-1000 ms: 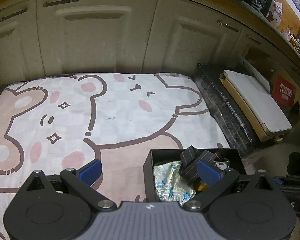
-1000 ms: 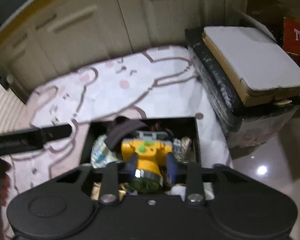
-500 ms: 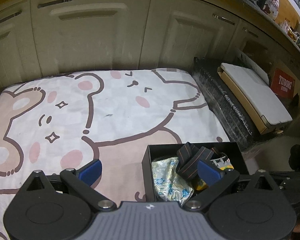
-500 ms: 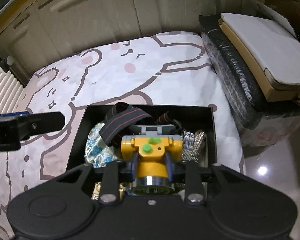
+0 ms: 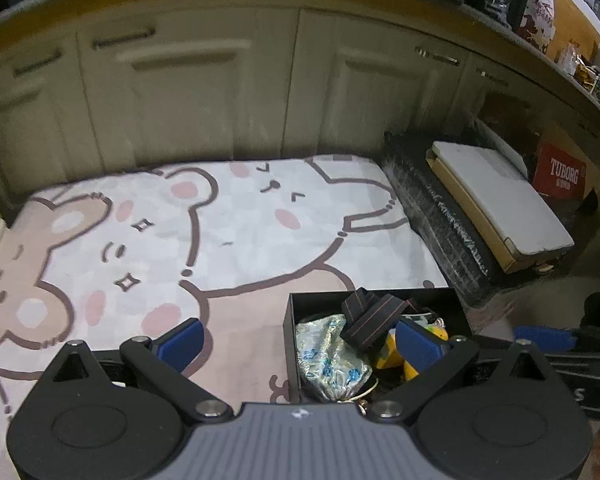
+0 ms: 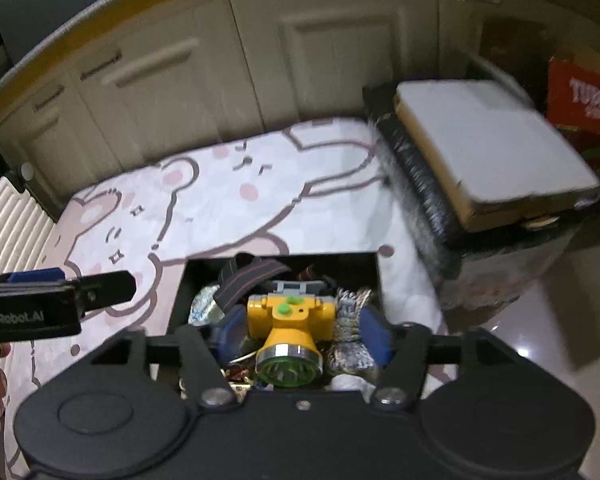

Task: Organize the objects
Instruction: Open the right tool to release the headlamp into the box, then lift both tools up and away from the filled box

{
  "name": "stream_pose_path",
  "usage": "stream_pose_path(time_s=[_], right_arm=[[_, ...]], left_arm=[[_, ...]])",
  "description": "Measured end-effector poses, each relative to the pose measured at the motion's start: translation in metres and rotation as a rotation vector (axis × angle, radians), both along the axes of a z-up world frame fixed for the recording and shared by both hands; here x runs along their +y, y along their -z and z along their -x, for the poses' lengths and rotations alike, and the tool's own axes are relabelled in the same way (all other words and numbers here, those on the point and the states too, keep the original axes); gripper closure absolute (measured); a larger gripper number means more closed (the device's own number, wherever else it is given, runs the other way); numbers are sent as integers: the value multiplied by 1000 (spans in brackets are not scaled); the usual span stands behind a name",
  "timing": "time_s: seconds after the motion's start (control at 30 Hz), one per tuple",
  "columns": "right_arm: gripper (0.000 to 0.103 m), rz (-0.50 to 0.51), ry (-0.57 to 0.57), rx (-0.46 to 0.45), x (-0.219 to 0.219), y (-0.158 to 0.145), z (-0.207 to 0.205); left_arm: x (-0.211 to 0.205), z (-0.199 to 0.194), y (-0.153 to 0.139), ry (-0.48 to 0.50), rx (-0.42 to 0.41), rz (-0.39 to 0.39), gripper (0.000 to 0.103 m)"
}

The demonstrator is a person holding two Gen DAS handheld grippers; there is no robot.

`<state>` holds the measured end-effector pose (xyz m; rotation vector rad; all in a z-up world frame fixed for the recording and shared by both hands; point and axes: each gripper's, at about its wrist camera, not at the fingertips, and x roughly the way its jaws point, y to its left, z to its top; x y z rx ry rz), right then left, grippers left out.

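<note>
Headlamp (image 6: 287,334), yellow with green lens and striped elastic strap (image 6: 252,276), is seen lying in the black box (image 6: 374,276) on the cartoon mat (image 6: 228,216), on top of a foil packet (image 5: 328,354) and a silvery bundle (image 6: 350,332). The right gripper (image 6: 302,334) has just been opening; its fingers (image 6: 374,330) are spread to either side of the lamp body with gaps visible, so nothing is gripped. The left gripper (image 5: 300,338) is held wide open and empty over the mat and the box's left wall.

The lamp body is judged hard, light plastic, smooth and a bit slippery; the flat yellow sides are the best hold, not the rounded lens bezel. The strap is soft and floppy and could snag on other contents or trail over the rim.

The box walls are close on all sides, so little lateral room is left inside; straight-up exit is favoured. The mat to the left is open; a wrapped black block (image 6: 420,184) topped by a white board (image 6: 496,140) crowds the right.
</note>
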<state>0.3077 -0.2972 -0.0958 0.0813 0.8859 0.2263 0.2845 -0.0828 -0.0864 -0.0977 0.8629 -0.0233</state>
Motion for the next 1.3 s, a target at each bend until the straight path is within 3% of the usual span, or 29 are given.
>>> stream_pose_path(time_s=[0.2,0.37,0.57,0.7,0.8,1.03,1.3], right_arm=[[19,14,16,-61,-13,-33,30],[14,45,27,-94,-21,-54,62],[7,79,43,-154,-28,-76,100],[3,159,56,-180,-27,-90,124],[0,146,46,-197,-30,-97,139],[0,139,43,-140,-29,-100,163],[0,130,71,-123,-25,-84,183]], left_arm=[[-8,30,-25,-14,-29,-38,2],[-15,60,-37,-32,-32,-109,2],[-23,100,-57,3,-90,-118,1],[-29,125,-70,14,-120,-141,1],[-27,141,-79,18,-113,-123,0],[-18,171,-77,17,-62,-82,0],[-17,186,-70,1,-66,-83,0]])
